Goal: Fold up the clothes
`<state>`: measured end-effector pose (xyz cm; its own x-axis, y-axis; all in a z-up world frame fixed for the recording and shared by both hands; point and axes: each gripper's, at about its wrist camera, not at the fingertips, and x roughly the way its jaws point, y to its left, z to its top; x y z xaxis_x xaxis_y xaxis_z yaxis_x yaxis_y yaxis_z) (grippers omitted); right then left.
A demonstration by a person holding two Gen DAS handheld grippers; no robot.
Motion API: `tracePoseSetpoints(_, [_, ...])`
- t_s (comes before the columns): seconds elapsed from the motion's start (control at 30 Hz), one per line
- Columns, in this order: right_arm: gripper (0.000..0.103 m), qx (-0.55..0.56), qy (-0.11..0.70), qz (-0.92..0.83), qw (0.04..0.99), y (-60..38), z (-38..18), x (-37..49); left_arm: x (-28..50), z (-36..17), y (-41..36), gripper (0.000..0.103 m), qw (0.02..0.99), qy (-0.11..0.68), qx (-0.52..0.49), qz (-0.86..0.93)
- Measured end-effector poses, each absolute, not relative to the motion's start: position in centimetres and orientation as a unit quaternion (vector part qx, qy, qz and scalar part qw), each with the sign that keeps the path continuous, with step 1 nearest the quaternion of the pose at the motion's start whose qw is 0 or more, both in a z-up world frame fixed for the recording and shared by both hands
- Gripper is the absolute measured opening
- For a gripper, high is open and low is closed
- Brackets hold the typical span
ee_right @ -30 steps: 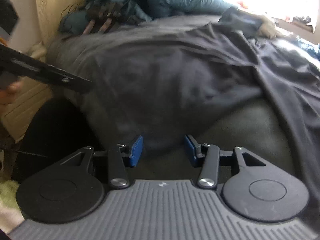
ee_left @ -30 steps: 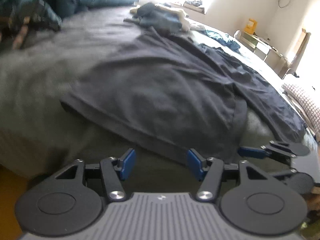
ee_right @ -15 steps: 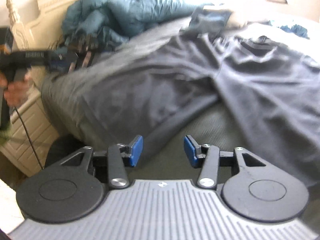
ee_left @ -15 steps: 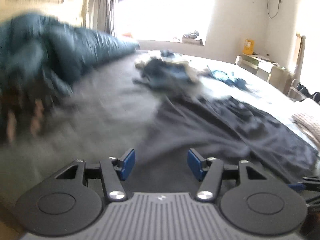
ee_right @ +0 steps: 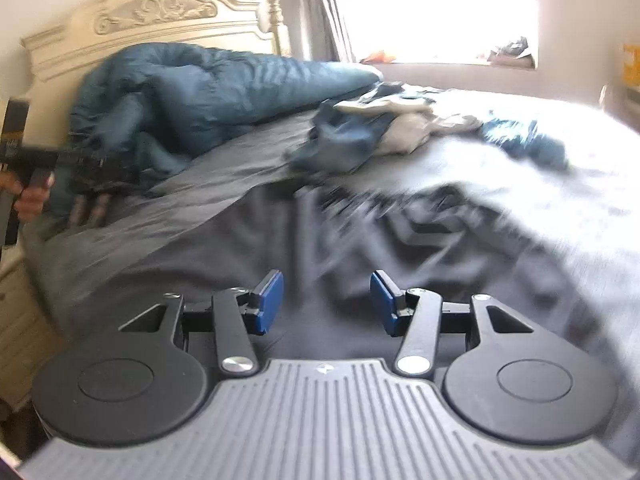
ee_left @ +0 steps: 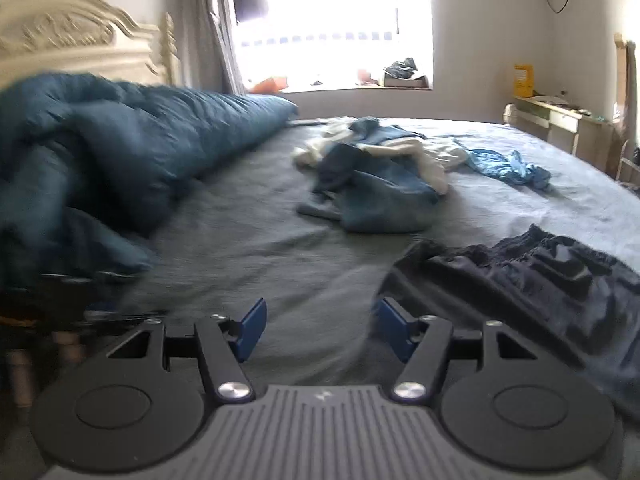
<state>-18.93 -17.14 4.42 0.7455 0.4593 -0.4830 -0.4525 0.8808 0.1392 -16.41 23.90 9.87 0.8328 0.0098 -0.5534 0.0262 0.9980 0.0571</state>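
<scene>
One bed [ee_left: 248,240], grey-sheeted, spread ahead of the tool. One carved cream headboard [ee_right: 152,16], far left. One teal duvet [ee_left: 120,148], bunched ahead and left. One dark garment [ee_left: 552,280], lying just ahead and right of the left tool [ee_left: 318,330], directly ahead of the right tool [ee_right: 326,302]. One mixed heap of blue and cream clothes [ee_left: 372,172], farther ahead; number of pieces within not countable. One light-blue garment [ee_left: 508,164], right of that heap. One window [ee_left: 332,24], straight ahead at the far wall. One yellow box [ee_left: 523,80], on one tabletop [ee_left: 560,114] far right. Two tools, each with two blue pads. One hand [ee_right: 30,200], far left of the right tool.
</scene>
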Motion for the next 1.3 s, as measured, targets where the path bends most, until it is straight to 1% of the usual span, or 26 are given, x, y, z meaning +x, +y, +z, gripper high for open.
tracePoseSetpoints(0.17, [0.046,-0.003,0.296,0.229,0.927,-18.0,3.8,-7.5,-8.2,5.3,21.2,0.061,0.950,0.307,0.038,-0.038])
tracePoseSetpoints(0.23, [0.046,-0.025,0.314,0.233,0.920,-17.5,2.9,-3.4,-5.7,3.7,20.3,0.059,0.946,0.318,0.043,-0.047])
tracePoseSetpoints(0.27, [0.045,-0.032,0.328,0.232,0.915,-17.2,2.3,-1.3,-4.7,2.9,20.0,0.058,0.944,0.325,0.042,-0.049])
tracePoseSetpoints(0.3, [0.045,-0.036,0.341,0.226,0.912,-16.8,1.7,0.3,-3.8,2.2,19.8,0.056,0.941,0.331,0.040,-0.051])
tracePoseSetpoints(0.43, [0.046,-0.047,0.392,0.232,0.889,-14.8,-0.2,4.7,-1.3,-0.1,19.2,0.055,0.936,0.346,0.026,-0.058])
tracePoseSetpoints(0.63, [0.046,-0.085,0.419,0.226,0.875,-12.7,-2.7,7.0,0.2,-1.7,18.4,0.055,0.934,0.348,0.039,-0.070])
tracePoseSetpoints(0.7, [0.030,-0.096,0.433,0.223,0.868,-12.2,-3.8,7.5,0.4,-1.9,18.1,0.055,0.934,0.346,0.045,-0.071])
tracePoseSetpoints(0.73, [0.014,-0.101,0.432,0.222,0.868,-12.1,-4.0,7.4,0.5,-1.9,18.1,0.055,0.935,0.345,0.044,-0.072])
tracePoseSetpoints(0.77, [0.005,-0.106,0.426,0.219,0.871,-12.0,-3.9,7.2,0.6,-1.8,18.0,0.055,0.935,0.344,0.043,-0.073])
tracePoseSetpoints(0.8, [0.002,-0.111,0.420,0.217,0.874,-11.9,-3.9,7.0,0.7,-1.7,18.0,0.056,0.935,0.343,0.042,-0.074])
tracePoseSetpoints(0.83, [0.002,-0.115,0.412,0.213,0.878,-11.9,-3.6,6.9,0.8,-1.6,18.0,0.058,0.936,0.343,0.042,-0.075])
tracePoseSetpoints(1.0, [0.001,-0.134,0.385,0.183,0.895,-13.0,-2.1,6.3,1.0,-0.9,17.3,0.062,0.937,0.337,0.049,-0.078])
tracePoseSetpoints(1.17, [0.001,-0.147,0.374,0.151,0.903,-14.8,-1.5,6.5,1.4,-0.5,16.3,0.063,0.937,0.336,0.055,-0.083])
tracePoseSetpoints(1.3, [0.001,-0.139,0.380,0.141,0.903,-15.8,-2.4,7.1,2.2,-0.6,15.7,0.064,0.936,0.339,0.052,-0.084])
